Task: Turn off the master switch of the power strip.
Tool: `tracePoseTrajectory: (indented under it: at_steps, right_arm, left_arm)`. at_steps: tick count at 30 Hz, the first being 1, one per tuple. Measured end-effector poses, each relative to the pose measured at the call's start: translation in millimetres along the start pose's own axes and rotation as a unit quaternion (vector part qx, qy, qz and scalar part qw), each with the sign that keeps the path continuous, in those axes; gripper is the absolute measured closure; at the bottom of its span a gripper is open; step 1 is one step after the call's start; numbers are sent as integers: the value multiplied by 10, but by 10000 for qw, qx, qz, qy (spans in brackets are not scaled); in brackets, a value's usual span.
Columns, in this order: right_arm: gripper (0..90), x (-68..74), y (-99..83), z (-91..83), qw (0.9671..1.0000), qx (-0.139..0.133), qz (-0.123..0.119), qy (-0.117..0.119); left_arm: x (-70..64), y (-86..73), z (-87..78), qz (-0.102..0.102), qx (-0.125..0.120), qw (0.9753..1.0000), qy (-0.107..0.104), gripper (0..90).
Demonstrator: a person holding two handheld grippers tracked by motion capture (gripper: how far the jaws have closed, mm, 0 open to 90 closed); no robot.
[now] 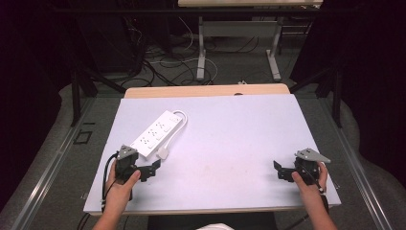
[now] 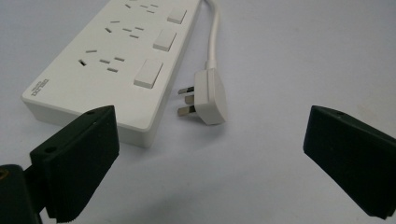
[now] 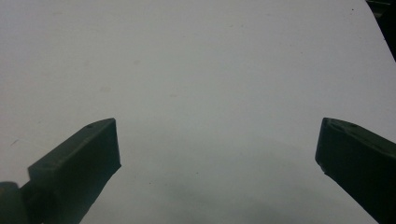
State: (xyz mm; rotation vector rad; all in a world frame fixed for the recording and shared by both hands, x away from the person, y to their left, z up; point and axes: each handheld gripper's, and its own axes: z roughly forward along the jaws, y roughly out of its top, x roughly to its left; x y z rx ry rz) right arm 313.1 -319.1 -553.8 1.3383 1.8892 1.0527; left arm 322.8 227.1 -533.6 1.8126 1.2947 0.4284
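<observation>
Approach step, we judge: left hand-held gripper (image 2: 210,154) hangs jaws wide apart, empty, near the white three-pin plug (image 2: 211,95) lying beside the white plastic power strip (image 2: 109,60) on the pale bench (image 1: 230,139). Next move: close in on the plug. Right hand-held gripper (image 3: 217,158) wide, empty.

A white power strip (image 1: 158,130) lies flat on the pale surface (image 1: 230,139), on its left half, running diagonally from near left to far right. Its top carries three socket groups, each with a rectangular switch beside it. A white cable (image 2: 214,32) leaves the far end and curves back to a flat three-pin plug (image 2: 208,95), which lies just beside the strip's near end, prongs pointing toward it, not touching.
</observation>
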Motion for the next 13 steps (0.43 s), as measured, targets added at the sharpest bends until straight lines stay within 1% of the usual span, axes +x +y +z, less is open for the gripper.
tracePoseTrajectory:
  at_steps: [2,3,4,6,9,10,12,13]
  right_arm:
    - [0,-7,0,-1,10000,-13,-6,-5]
    - [0,-5,-2,0,10000,-20,23,8]
    - [0,-7,-2,-4,10000,-1,19,-10]
    - [0,-17,-5,-1,10000,-28,-21,-13]
    - [0,-19,-6,-2,10000,-27,-4,-3]
    - [0,-20,-7,-3,10000,-26,-9,-2]
    - [0,-23,-5,-5,10000,-33,-4,2]
    - [0,-24,-6,-6,10000,-33,-2,4]
  left_arm:
    - [26,-5,-18,-3,50,10000,-16,36]
    - [28,-11,-16,-30,6,10000,5,35]
    - [31,-13,-23,-36,38,10000,11,35]
    - [41,-23,-20,-38,9,10000,22,35]
    - [32,-37,-20,-52,29,10000,9,35]
    - [21,-44,-8,-78,-53,9999,34,35]
    - [20,-39,-22,-38,-2,10000,23,36]
    - [18,-39,-22,-41,-29,10000,23,35]
